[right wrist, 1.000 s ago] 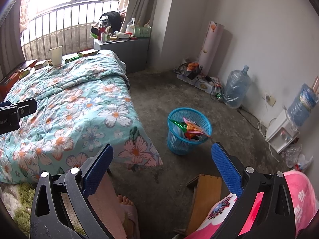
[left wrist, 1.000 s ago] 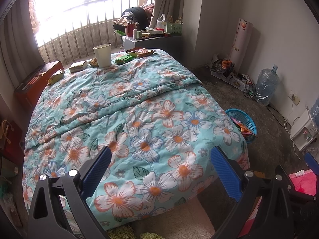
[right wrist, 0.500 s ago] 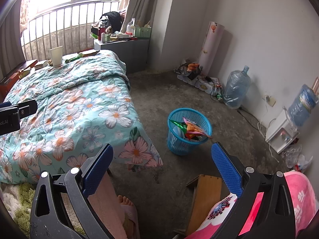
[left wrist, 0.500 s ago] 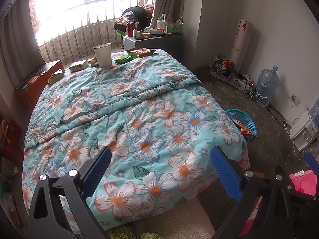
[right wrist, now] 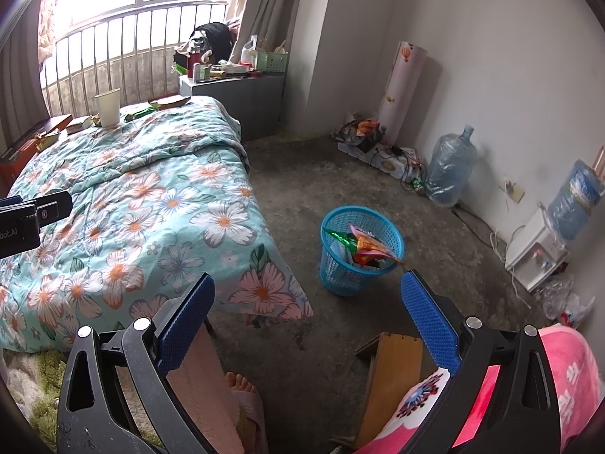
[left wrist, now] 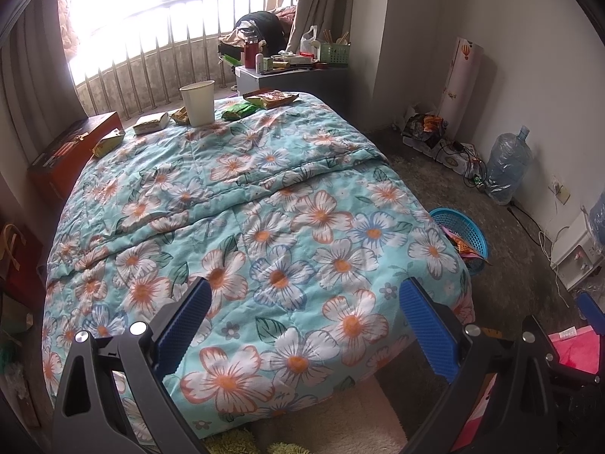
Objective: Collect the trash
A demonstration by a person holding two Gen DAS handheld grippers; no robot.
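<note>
Trash lies at the far end of the floral bed (left wrist: 264,196): a white paper cup (left wrist: 197,102), a green wrapper (left wrist: 237,111), an orange snack packet (left wrist: 273,99) and small boxes (left wrist: 151,123). A blue mesh bin (right wrist: 359,249) holding wrappers stands on the floor right of the bed; it also shows in the left wrist view (left wrist: 463,236). My left gripper (left wrist: 304,325) is open and empty above the bed's near end. My right gripper (right wrist: 308,319) is open and empty above the floor, near the bin.
A grey nightstand (right wrist: 234,106) with clutter stands beyond the bed. Water bottles (right wrist: 450,170), cables and a white appliance (right wrist: 537,253) line the right wall. A wooden stool (right wrist: 393,370), a pink blanket (right wrist: 567,378) and a person's foot (right wrist: 242,393) are close below.
</note>
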